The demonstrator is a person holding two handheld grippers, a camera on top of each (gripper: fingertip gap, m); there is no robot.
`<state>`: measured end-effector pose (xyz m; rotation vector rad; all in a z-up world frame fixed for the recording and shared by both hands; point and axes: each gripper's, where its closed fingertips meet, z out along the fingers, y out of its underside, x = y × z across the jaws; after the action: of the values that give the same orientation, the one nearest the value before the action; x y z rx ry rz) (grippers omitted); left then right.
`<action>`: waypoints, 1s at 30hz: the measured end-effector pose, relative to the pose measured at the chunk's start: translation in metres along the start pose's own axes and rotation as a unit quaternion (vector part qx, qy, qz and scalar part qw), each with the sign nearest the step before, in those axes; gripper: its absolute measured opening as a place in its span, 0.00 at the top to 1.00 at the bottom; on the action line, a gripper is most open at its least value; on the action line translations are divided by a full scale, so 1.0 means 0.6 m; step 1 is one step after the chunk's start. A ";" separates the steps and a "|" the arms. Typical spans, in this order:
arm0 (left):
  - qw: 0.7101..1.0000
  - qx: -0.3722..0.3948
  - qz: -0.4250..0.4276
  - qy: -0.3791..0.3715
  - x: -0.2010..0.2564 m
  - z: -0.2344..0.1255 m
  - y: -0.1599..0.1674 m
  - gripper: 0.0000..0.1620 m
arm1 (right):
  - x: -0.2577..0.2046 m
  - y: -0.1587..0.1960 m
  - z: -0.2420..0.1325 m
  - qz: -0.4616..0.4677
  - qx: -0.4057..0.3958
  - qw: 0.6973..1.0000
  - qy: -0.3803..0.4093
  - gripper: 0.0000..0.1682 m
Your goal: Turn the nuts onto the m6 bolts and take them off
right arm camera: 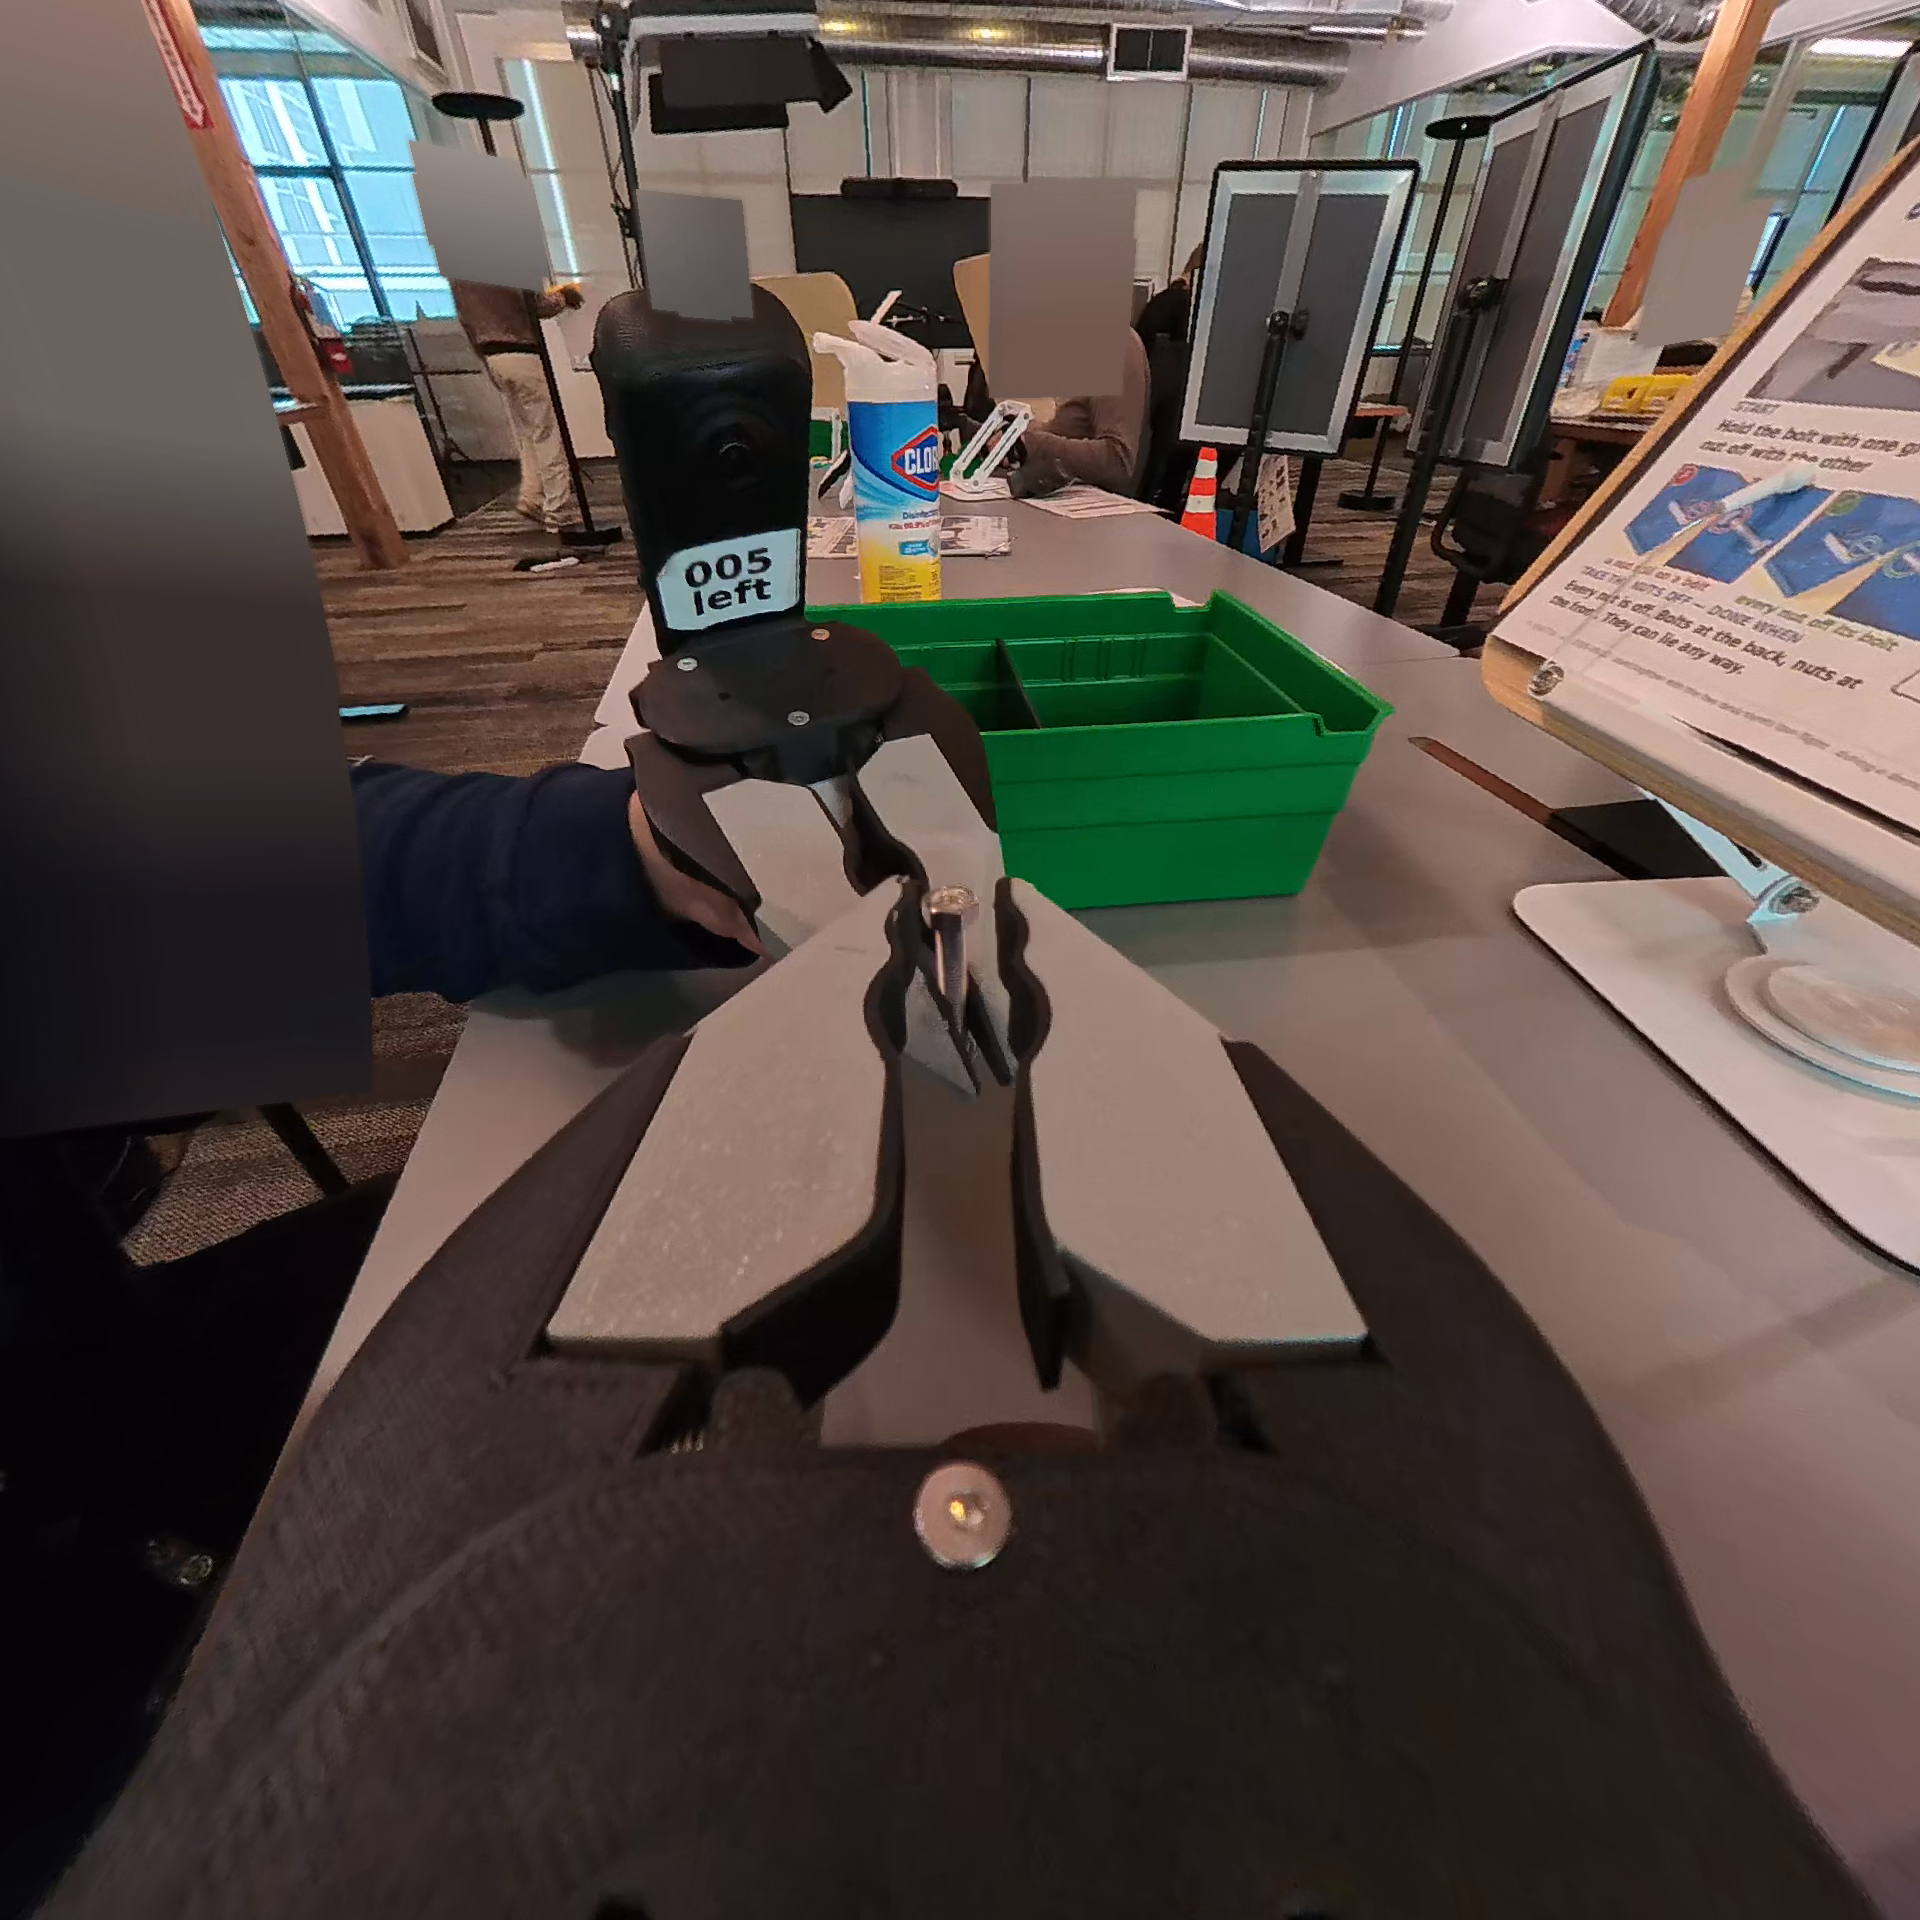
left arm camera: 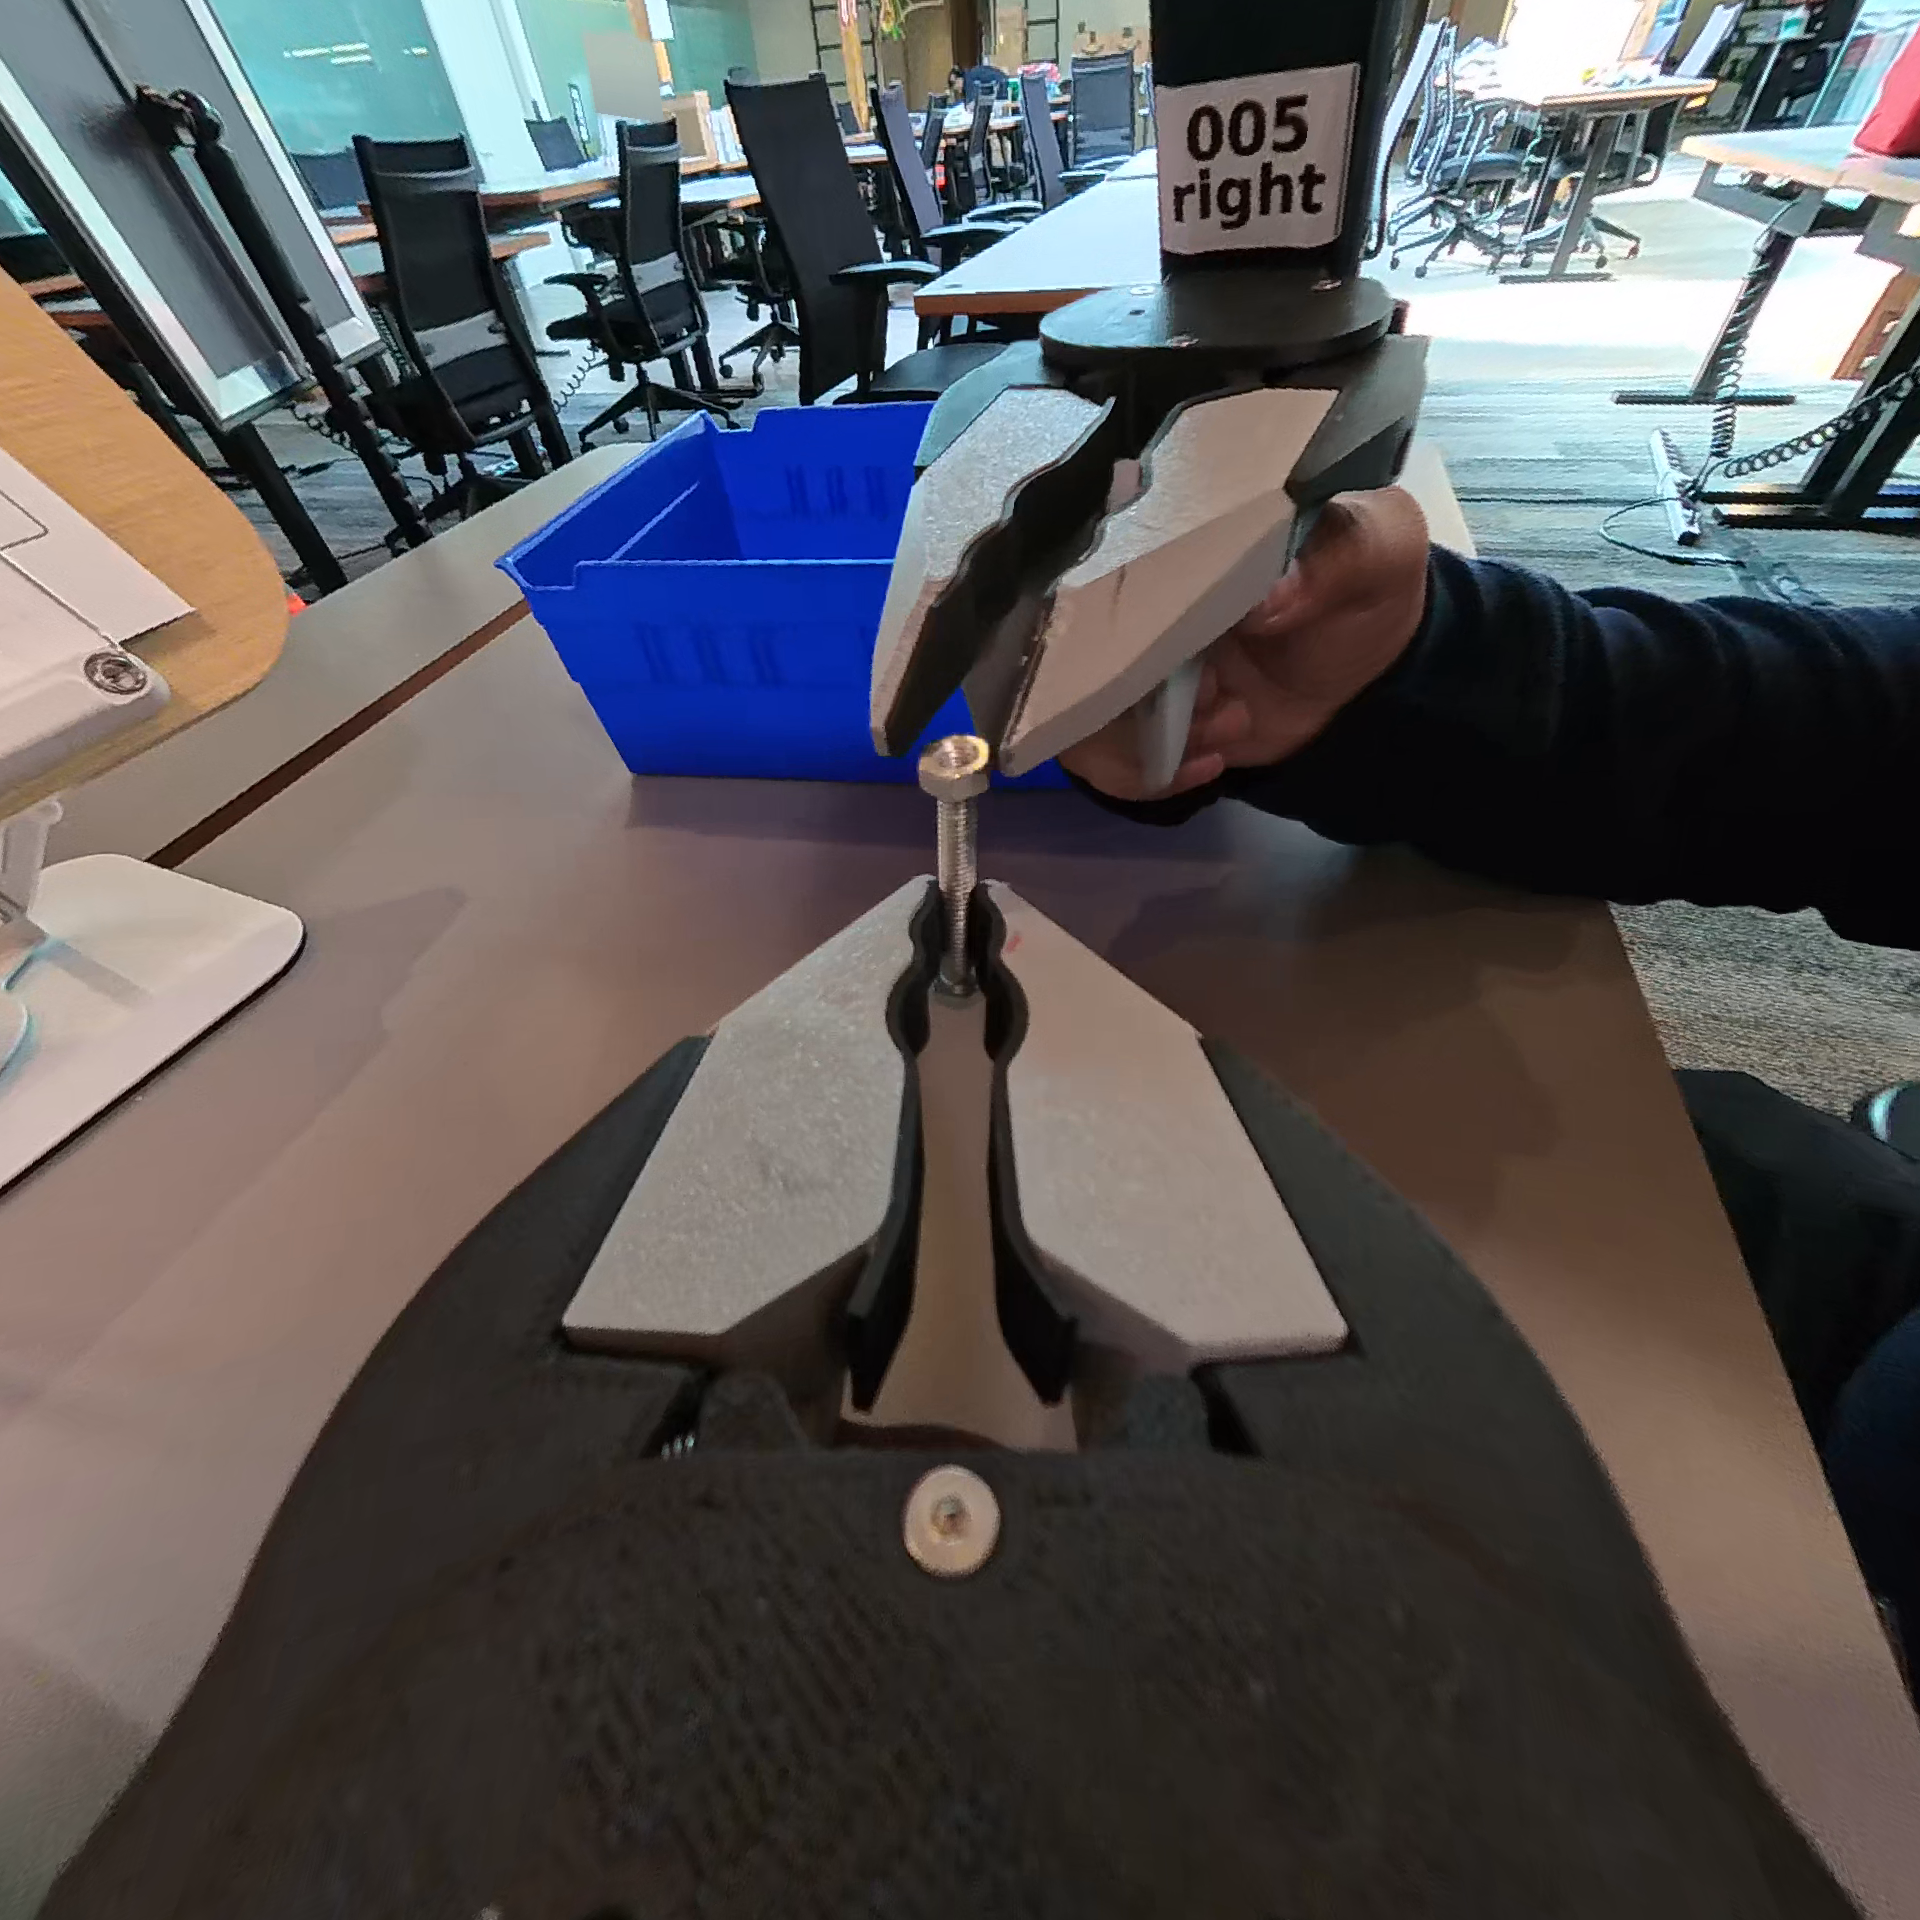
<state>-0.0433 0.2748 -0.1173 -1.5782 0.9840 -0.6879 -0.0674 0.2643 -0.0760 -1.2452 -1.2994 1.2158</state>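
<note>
A silver M6 bolt [left arm camera: 954, 831] stands upright, head up, over the grey table [left arm camera: 520, 883]. My left gripper [left arm camera: 956, 896] is shut on its threaded shaft. What looks like a nut [left arm camera: 951, 987] sits on the lower end of the shaft, in the hollow between the pads. My right gripper [left arm camera: 954, 750] comes down from above, its fingertips on either side of the bolt head with small gaps, slightly open. In the right wrist view the bolt head [right arm camera: 951, 906] sits between my right gripper's tips [right arm camera: 951, 888], and the left gripper [right arm camera: 966, 1039] holds the shaft below.
A blue bin [left arm camera: 727, 623] stands just behind the bolt. A green divided bin [right arm camera: 1143, 790] sits beyond the left gripper, with a wipes canister [right arm camera: 894, 488] behind it. An instruction board on a white stand [right arm camera: 1714, 582] is to the right. A person's hand [left arm camera: 1299, 644] holds the right gripper. One gripper's finger ends stand about 4 cm off the other's.
</note>
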 end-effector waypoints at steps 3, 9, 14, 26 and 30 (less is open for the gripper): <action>1.000 0.001 0.003 0.002 0.002 0.001 -0.001 0.99 | -0.004 0.001 0.001 -0.005 -0.003 1.000 -0.005 0.94; 1.000 0.001 0.004 0.000 0.002 0.000 -0.001 0.99 | -0.004 0.000 0.001 -0.008 -0.003 1.000 -0.003 0.96; 1.000 0.004 0.001 0.000 0.001 -0.001 -0.003 0.99 | -0.003 0.001 0.000 -0.020 -0.005 1.000 0.003 0.96; 1.000 0.002 0.002 -0.013 -0.004 -0.001 -0.004 0.99 | 0.001 0.001 0.002 -0.031 -0.007 0.999 0.019 0.96; 1.000 0.001 0.003 -0.029 -0.010 -0.001 -0.004 0.99 | 0.005 0.000 0.004 -0.038 -0.009 0.999 0.035 0.96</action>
<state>-0.0460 0.2802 -0.1145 -1.5836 0.9446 -0.6364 -0.0699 0.2675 -0.0762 -1.2285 -1.2970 1.1004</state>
